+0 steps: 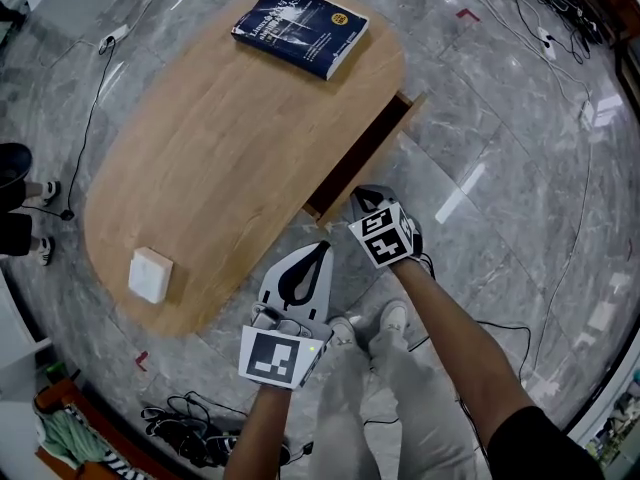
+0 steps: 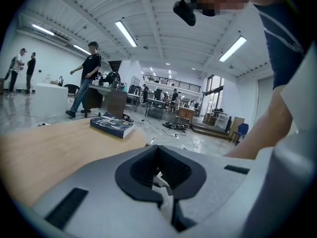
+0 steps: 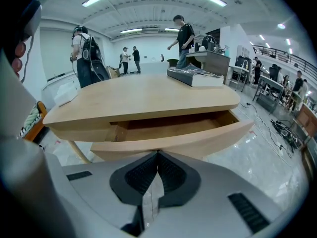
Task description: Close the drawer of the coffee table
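Floor (image 1: 500, 168) of grey marble, cables (image 1: 190, 433), wooden coffee table (image 1: 220, 138), drawer (image 3: 173, 142) open.

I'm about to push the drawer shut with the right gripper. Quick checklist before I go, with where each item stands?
1. The right gripper shut and empty: ok.
2. It faces the front of the drawer: ok.
3. Contact with the drawer front: cannot tell.
4. Nothing sticking out of the drawer: ok, as far as it shows.
5. The left gripper out of the drawer's path: ok, shut, beside the table.
6. The book clear: ok, on the table.
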A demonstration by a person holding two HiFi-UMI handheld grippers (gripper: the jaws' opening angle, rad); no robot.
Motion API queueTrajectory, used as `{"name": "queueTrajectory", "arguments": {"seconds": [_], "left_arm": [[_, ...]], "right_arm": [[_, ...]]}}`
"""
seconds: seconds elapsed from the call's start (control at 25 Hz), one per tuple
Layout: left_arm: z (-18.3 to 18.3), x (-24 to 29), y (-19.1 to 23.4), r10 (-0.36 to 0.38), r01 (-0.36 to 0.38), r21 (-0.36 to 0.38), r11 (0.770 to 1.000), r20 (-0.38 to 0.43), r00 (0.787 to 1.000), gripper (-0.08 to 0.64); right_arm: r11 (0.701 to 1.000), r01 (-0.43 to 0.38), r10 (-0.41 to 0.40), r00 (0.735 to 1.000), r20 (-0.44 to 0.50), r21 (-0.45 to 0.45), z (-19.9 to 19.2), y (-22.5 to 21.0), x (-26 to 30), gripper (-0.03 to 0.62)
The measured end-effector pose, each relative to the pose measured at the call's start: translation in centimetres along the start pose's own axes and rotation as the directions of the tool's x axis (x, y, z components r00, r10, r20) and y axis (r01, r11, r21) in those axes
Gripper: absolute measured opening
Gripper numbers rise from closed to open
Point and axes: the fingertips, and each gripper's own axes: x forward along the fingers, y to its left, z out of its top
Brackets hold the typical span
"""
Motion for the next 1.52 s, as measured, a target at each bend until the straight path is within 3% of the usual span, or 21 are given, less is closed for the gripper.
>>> {"name": "queueTrajectory", "arguments": {"seconds": [0.72,1.52], "left_arm": [[0.0,-0.7,1.3,0.037,-0.035,-0.054,0.998,0.041,0.998,0.002],[-0.5,-1.8,2.2,0.048,-0.047,-0.044,0.998,0.028,0.998,0.002]], "right_arm": [[1.000,0.010,-0.010,1.000,0.017,-0.005,2.5,0.3,2.0,0.012],[1.000,0.009,-0.009,1.000,0.000,-0.024,4.7,0.7,3.6,0.012]]}}
